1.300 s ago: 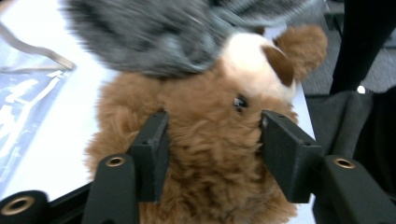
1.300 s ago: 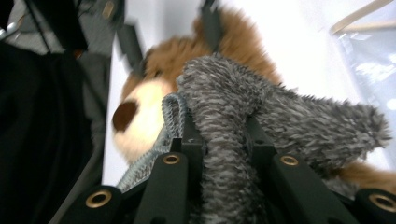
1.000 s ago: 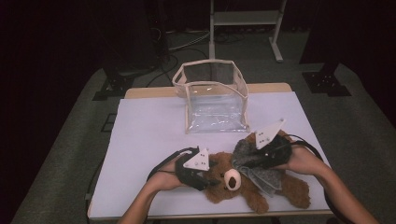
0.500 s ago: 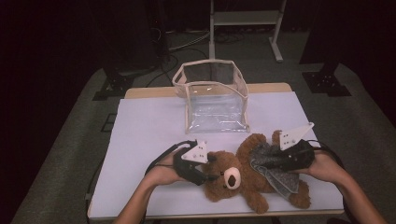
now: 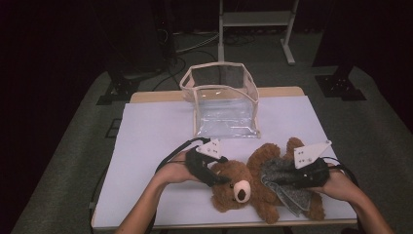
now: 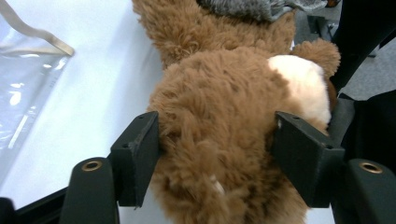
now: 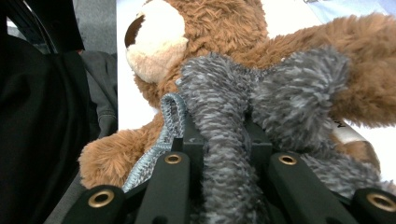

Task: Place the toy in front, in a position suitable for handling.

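Dim room, grey carpet [image 5: 73, 161], white-topped table [image 5: 151, 131], metal stand [image 5: 253, 19] behind

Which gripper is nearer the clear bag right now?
Left. The left gripper, astride the teddy bear's head, sits just below the clear bag's front-left corner; the right gripper pinches the grey garment farther off.

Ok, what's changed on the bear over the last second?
The right gripper, shut on the grey garment, has pulled it outward to the bear's side. The left gripper has just been opening; the teddy bear's head sits between its jaws, fur touching both pads. The bear has shifted slightly. The clear pouch and table are unchanged.
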### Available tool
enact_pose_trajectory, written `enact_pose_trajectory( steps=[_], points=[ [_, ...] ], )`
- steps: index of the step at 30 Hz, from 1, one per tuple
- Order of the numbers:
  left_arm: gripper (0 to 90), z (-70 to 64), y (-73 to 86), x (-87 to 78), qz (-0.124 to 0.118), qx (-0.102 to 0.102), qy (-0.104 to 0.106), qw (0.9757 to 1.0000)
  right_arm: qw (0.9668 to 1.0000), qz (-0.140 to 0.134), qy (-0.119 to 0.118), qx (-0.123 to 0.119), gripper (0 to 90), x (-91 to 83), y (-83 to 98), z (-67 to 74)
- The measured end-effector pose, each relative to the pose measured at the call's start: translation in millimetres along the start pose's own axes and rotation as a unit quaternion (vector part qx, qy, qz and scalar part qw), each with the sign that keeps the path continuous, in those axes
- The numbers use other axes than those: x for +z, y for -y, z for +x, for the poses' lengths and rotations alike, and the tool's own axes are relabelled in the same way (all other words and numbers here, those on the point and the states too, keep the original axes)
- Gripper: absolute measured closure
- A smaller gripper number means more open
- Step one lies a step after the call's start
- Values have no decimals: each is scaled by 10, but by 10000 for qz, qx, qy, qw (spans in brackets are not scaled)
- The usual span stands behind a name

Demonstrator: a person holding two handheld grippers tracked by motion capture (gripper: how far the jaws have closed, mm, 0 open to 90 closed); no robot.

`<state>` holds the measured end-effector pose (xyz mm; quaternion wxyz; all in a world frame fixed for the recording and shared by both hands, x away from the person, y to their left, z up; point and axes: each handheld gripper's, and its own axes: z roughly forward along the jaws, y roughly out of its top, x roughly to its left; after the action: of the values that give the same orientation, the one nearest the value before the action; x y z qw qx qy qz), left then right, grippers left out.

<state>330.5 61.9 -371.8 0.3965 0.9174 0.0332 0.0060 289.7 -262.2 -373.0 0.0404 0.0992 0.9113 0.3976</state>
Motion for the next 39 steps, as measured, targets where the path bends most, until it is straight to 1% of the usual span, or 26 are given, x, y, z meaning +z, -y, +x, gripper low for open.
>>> enact_pose_trajectory(
  steps=[1,2,4,6,8,11,13,15,19,23,25,29,32,34,35,36,38,39],
  points=[
    [302,8,-1,19,-15,-44,12,10000,10000,-25,-11,9,756,1,6,-2],
    [285,12,-4,24,-29,-41,23,10000,10000,-55,-24,26,756,0,18,-7],
    [279,13,-18,46,-75,-31,109,9999,9999,-106,-45,64,756,2,33,-10],
    [263,16,-28,76,-18,-15,148,9999,9999,-133,-54,72,756,3,40,-9],
    [239,25,-25,94,-31,-74,197,9998,9999,-130,-52,61,757,3,44,-4],
    [214,30,2,101,-167,-167,208,9995,9998,-162,-48,76,756,2,54,4],
    [214,26,21,94,-270,-179,215,9992,9998,-175,-50,81,756,2,59,5],
    [216,15,35,91,-392,-240,222,9987,9998,-181,-48,86,756,2,60,5],
    [213,20,51,93,-508,-349,245,9978,9998,-168,-47,83,756,1,56,4],
    [197,32,71,123,-691,-513,308,9958,9998,-184,-60,86,757,0,62,1],
    [191,33,69,139,-750,-541,380,9950,9998,-192,-61,93,757,-1,65,3],
    [160,-3,36,225,-703,-548,418,9951,9998,-188,-52,85,756,1,62,7],
    [159,12,42,220,-652,-549,421,9955,9998,-195,-46,90,756,-2,67,13],
    [154,19,55,222,-637,-621,424,9951,9998,-197,-49,84,756,-1,67,13],
    [133,28,64,228,-627,-733,410,9945,9998,-194,-51,79,756,0,65,13],
    [118,38,69,226,-609,-757,413,9944,9998,-193,-50,75,756,0,64,13],
    [118,43,83,227,-629,-820,453,9936,9998,-193,-45,78,756,0,64,15],
    [121,45,85,232,-612,-817,484,9936,9998,-198,-41,67,756,1,65,15]
  ],
)
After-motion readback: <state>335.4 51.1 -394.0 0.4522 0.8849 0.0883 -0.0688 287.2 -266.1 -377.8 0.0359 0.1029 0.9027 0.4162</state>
